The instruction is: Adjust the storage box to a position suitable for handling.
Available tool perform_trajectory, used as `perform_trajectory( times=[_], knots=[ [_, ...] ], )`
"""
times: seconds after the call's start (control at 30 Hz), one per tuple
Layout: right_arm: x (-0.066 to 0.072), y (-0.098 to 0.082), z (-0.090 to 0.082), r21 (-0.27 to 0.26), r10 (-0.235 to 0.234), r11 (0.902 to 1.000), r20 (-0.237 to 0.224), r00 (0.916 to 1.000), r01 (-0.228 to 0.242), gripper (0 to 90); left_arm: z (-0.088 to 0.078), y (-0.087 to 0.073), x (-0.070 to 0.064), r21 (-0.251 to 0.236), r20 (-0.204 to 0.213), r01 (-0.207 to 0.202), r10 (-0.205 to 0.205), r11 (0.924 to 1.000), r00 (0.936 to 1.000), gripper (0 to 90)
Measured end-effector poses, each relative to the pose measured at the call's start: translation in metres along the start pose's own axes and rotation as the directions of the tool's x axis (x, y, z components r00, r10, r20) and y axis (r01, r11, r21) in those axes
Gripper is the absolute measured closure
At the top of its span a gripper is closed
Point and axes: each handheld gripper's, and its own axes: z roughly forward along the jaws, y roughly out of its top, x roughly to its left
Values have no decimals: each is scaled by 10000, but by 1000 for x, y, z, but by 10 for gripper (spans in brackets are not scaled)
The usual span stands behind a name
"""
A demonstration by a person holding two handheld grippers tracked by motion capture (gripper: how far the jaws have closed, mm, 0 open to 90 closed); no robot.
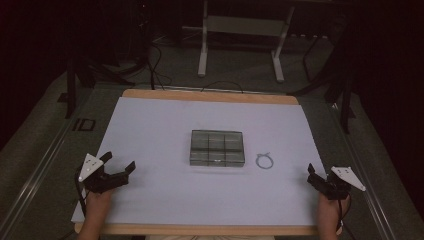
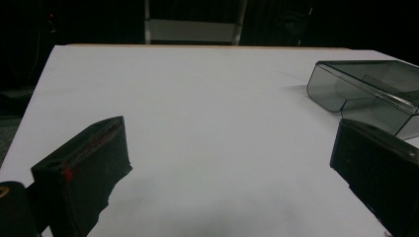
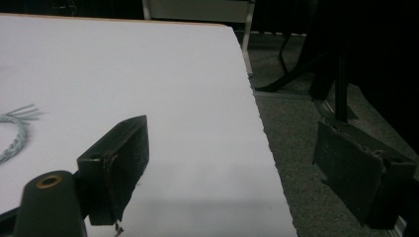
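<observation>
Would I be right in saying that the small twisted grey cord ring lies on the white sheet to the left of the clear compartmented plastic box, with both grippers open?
Not quite: the small twisted grey cord ring lies to the right of the clear compartmented plastic box, as the high view shows. The rest holds.

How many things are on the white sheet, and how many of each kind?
Clear box with compartments: 1
Twisted wire ring: 1
Total: 2
</observation>
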Motion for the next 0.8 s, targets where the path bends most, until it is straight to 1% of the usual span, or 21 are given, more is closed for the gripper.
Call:
perform_trajectory(
  times=[0.07, 0.17, 0.2, 0.23, 0.27, 0.33, 0.4, 0.5, 0.53, 0.6, 0.63, 0.67, 0.7, 0.73, 0.77, 0.8],
  knots=[
    [1, 0, 0, 21, -92, 10000, 62, 9999, 92, 145, 0, 0, 0, 60, 13, -96, 96, 9999, 10000, 18],
    [1, 0, 0, 35, -97, 9999, 61, 9999, 97, 145, 0, 0, -1, 76, 3, -104, 104, 9999, 9999, 18],
    [1, 0, 0, 35, -97, 9999, 61, 9999, 97, 148, 2, 1, -2, 221, -78, -192, 193, 9996, 9998, 18],
    [1, 0, 0, 32, -100, 9999, 68, 9999, 99, 167, 3, 1, -3, 289, -152, -271, 276, 9992, 9995, 18],
    [1, 0, 0, 50, -91, 9999, 68, 9999, 91, 167, 3, 1, -4, 327, -228, -358, 365, 9988, 9991, 18],
    [2, 0, 1, 128, -169, 9998, 53, 9998, 168, 166, 3, 1, -5, 388, -260, -508, 518, 9980, 9983, 18],
    [2, 0, 1, 149, -215, 9997, 16, 9998, 215, 163, 3, 1, -5, 378, -254, -513, 523, 9980, 9983, 18],
    [1, 2, 3, 305, -102, 9995, -105, 9999, 105, 145, 2, 1, -4, 276, -107, -385, 388, 9989, 9992, 18],
    [0, 2, 3, 364, -75, 9993, -162, 9998, 81, 140, 2, 1, -3, 249, 5, -343, 343, 9991, 9994, 18],
    [-2, 3, 5, 574, 108, 9983, -474, 9988, -81, 139, 3, 2, -2, 295, 215, -320, 313, 9991, 9993, 18],
    [-3, 3, 6, 643, 146, 9979, -481, 9987, -115, 139, 3, 2, -2, 335, 205, -328, 321, 9989, 9993, 19],
    [-4, 4, 7, 711, 183, 9974, -495, 9986, -147, 140, 4, 3, -3, 409, 99, -301, 298, 9987, 9995, 22],
    [-4, 4, 7, 801, 221, 9966, -464, 9987, -183, 140, 5, 4, -3, 479, 153, -251, 244, 9985, 9996, 33],
    [-3, 4, 8, 879, 223, 9960, -463, 9987, -181, 140, 6, 5, -3, 508, 265, -308, 295, 9982, 9992, 35],
    [-3, 5, 9, 946, 152, 9955, -487, 9987, -105, 142, 8, 7, -4, 535, 233, -487, 475, 9974, 9986, 35],
    [-3, 5, 9, 989, 115, 9951, -483, 9988, -67, 143, 9, 9, -5, 628, 211, -553, 541, 9965, 9983, 35]
  ],
)
